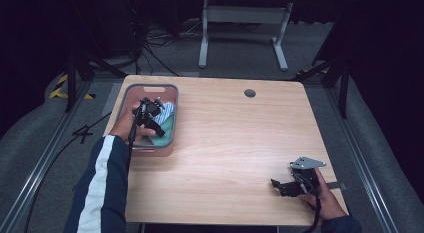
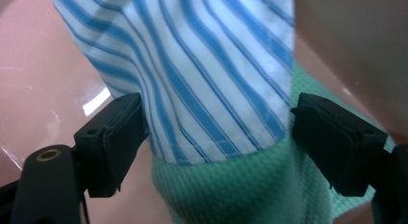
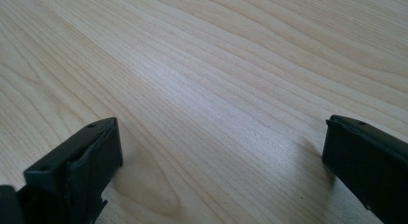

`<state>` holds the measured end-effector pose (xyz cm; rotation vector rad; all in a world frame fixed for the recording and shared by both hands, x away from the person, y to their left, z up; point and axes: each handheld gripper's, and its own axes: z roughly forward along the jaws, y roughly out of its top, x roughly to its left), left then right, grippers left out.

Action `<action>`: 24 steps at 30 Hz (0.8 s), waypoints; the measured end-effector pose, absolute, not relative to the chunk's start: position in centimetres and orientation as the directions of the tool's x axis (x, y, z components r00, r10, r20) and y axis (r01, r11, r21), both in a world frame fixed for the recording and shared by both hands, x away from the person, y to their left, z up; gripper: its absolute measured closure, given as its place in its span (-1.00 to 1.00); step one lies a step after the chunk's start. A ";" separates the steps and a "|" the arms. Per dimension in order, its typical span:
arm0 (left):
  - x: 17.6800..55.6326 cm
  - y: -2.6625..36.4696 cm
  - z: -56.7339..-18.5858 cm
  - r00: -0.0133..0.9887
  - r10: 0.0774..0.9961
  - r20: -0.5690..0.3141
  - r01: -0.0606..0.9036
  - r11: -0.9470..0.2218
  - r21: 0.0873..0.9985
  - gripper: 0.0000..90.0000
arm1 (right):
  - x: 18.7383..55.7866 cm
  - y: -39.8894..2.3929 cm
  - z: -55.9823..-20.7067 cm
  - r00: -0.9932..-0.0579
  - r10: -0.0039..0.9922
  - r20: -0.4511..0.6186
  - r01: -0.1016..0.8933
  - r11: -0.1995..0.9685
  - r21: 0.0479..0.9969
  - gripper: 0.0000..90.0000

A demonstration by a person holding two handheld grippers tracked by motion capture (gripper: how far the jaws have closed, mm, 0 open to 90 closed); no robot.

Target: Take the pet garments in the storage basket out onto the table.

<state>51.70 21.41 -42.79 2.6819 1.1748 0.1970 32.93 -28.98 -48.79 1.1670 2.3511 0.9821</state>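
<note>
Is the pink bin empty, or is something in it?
Not empty. The pink bin holds a blue-striped cloth lying over a green cloth, with the left hand-held gripper open around them.

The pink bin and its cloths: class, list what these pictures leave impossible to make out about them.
- High view: the left gripper and hand cover much of the pink bin, hiding part of its contents.
- Left gripper view: the striped cloth runs off the top edge; its full shape is unknown.
- Left gripper view: the green cloth lies partly under the striped one and is cut by the bottom edge.
</note>
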 end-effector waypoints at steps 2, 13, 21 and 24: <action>51.9 21.4 -43.2 0.647 0.762 0.026 0.736 -0.633 0.239 -0.49 | 32.9 -29.0 -48.8 -0.606 0.795 0.004 0.562 0.425 0.710 -0.99; 52.0 21.7 -43.2 0.660 0.748 -0.070 0.737 -0.628 0.251 0.13 | 32.9 -29.0 -48.8 -0.606 0.795 0.004 0.562 0.424 0.710 -0.99; 51.5 22.1 -42.4 0.664 0.747 -0.033 0.723 -0.630 0.283 0.56 | 32.9 -29.0 -48.8 -0.606 0.795 0.004 0.562 0.425 0.710 -0.99; 51.2 22.4 -41.8 0.665 0.746 -0.028 0.711 -0.622 0.328 0.60 | 32.9 -29.0 -48.8 -0.606 0.795 0.004 0.562 0.425 0.710 -0.99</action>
